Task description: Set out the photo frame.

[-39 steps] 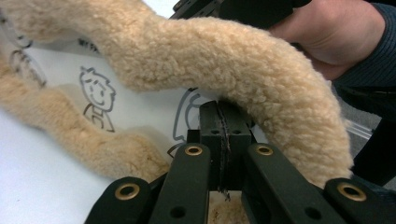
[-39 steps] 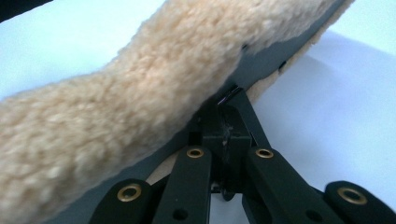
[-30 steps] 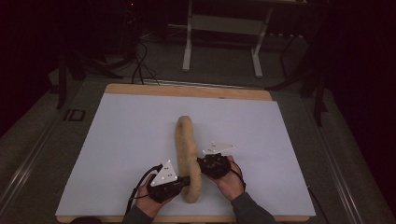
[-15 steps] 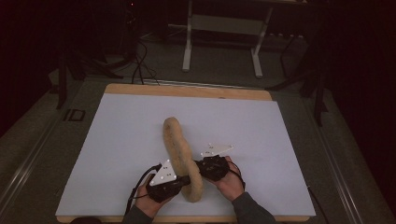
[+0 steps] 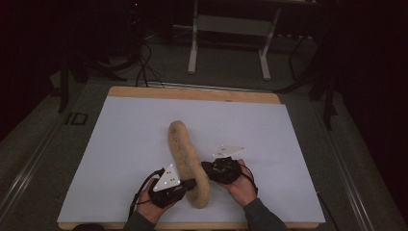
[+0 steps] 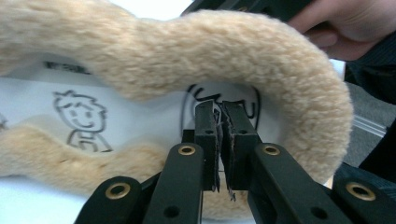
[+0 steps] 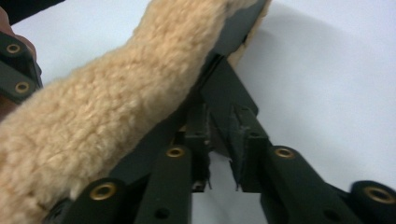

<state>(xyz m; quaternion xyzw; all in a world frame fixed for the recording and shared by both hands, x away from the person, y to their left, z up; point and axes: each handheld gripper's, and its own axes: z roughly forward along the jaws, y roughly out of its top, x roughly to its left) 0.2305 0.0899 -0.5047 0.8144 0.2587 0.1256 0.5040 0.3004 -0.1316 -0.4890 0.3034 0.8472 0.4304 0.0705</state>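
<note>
Near the front edge of the white mat [image 5: 120, 144], the tan fleece piece [image 5: 185, 161] runs from far-left to near-right, its near end between the two claws. The left gripper [image 5: 190, 184] has just been opening: released, a bare slit between its jaws, the fleece curling just beyond them. The right gripper [image 5: 207, 168] has also been opening and stands released, with the fleece draped along one jaw. This looks like the letting-go step; next, both should back away cleanly without snagging the pile.

Tan fleecy insole [image 5: 186, 161] with perhaps a cartoon-printed white face, on a white mat [image 5: 115, 144].
</note>
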